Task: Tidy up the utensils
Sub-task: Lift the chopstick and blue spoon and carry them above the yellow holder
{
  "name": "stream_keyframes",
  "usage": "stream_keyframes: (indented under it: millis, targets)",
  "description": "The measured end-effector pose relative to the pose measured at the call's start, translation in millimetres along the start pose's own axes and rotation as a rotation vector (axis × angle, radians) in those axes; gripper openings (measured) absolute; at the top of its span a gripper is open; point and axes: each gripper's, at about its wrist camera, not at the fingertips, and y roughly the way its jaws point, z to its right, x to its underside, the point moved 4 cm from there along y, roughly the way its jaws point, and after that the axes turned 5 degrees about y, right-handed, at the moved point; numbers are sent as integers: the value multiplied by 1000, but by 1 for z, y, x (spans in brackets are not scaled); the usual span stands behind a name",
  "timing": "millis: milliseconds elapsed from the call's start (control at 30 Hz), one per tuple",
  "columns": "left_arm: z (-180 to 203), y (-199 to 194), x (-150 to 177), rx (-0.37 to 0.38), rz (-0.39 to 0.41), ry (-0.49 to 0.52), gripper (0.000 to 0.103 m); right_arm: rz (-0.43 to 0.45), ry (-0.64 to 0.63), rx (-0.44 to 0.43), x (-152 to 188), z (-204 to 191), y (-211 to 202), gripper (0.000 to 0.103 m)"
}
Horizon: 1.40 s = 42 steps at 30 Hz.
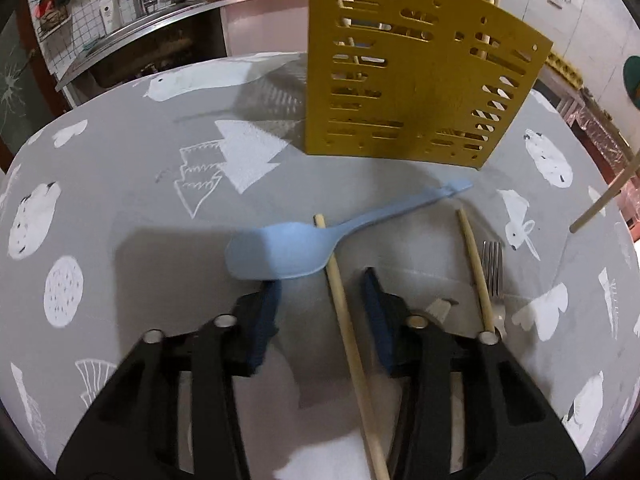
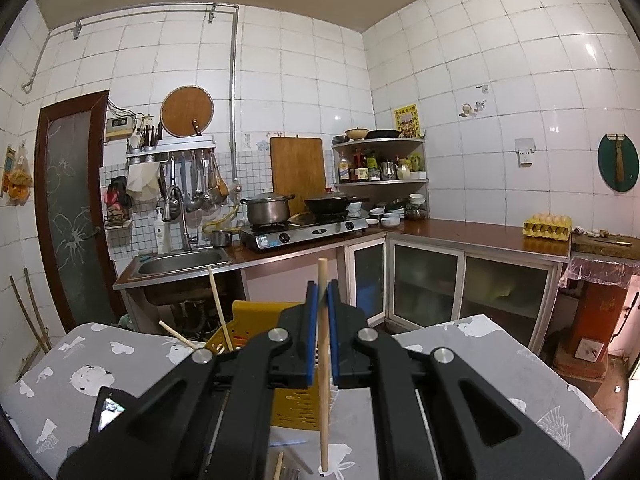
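Grey cloth covers the table [image 1: 120,184], and the yellow slotted holder [image 1: 412,92] stands at its far side. Left tongs [image 1: 320,280] gape wide, holding nothing — a wooden chopstick [image 1: 348,340] lies lengthwise between the jaws, its far tip under the blue spoon [image 1: 288,250] just ahead. Right tongs [image 2: 323,294] are clamped on another chopstick [image 2: 322,360], upright, near the holder — likely going in next.

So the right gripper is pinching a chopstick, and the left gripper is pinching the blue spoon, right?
Not quite. In the left wrist view the left gripper is open and holds nothing; the blue spoon lies on the table beyond its fingertips. The right gripper does pinch a chopstick.
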Motion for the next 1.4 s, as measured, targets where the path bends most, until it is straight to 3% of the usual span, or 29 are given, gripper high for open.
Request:
stream_keyframes:
  millis: [33,133,300,800,1400]
  targets:
    - [0,1,-3,5,-8,-3,21,0,-1,1,0,0,0,5]
    - [-4,3,-9,30,-29,-17,6,0,-1,2,0,1,0,5]
    - [-12,-14,-6,44,19,-33,4,5,-1,-1,-1,0,-1,5]
    - [-26,-180,-35,103,499,-46,4,41,-14,-17,-18,-17,-11,5]
    - [0,-263,-144,103,933,-5,4,120,-17,-37,-85,-25,12,5]
